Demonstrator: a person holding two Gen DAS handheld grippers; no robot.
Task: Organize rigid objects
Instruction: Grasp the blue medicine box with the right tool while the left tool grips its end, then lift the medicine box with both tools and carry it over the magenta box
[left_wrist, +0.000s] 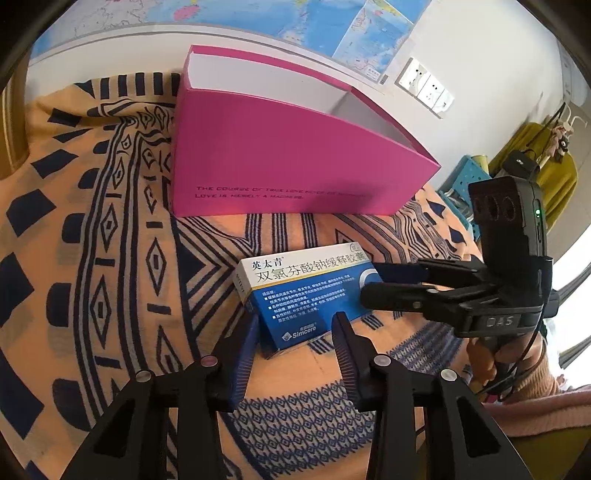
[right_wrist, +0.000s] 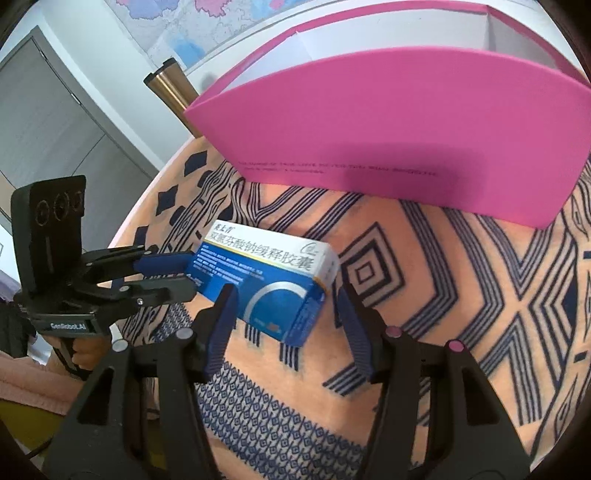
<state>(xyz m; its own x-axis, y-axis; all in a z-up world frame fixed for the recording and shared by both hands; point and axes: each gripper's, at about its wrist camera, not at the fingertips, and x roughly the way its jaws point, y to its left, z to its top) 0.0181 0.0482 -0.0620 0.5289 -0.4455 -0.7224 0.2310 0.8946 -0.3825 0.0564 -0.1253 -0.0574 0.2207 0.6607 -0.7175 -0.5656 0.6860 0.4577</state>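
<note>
Blue-and-white medicine box (left_wrist: 306, 295) lies flat on the patterned cloth (left_wrist: 110, 229) over the bench, in front of the open pink box (left_wrist: 288, 155). Left tool (left_wrist: 293, 334) comes at one short end, right tool (right_wrist: 284, 317) at the other; the long axis runs between them. Both tools straddle the ends, jaws apart. Left looks closest to contact, though I can't be sure whether its pads press the card or just flank it. Right pads stand clear of the sides. The pink box sits just beyond, mouth upward.
</note>
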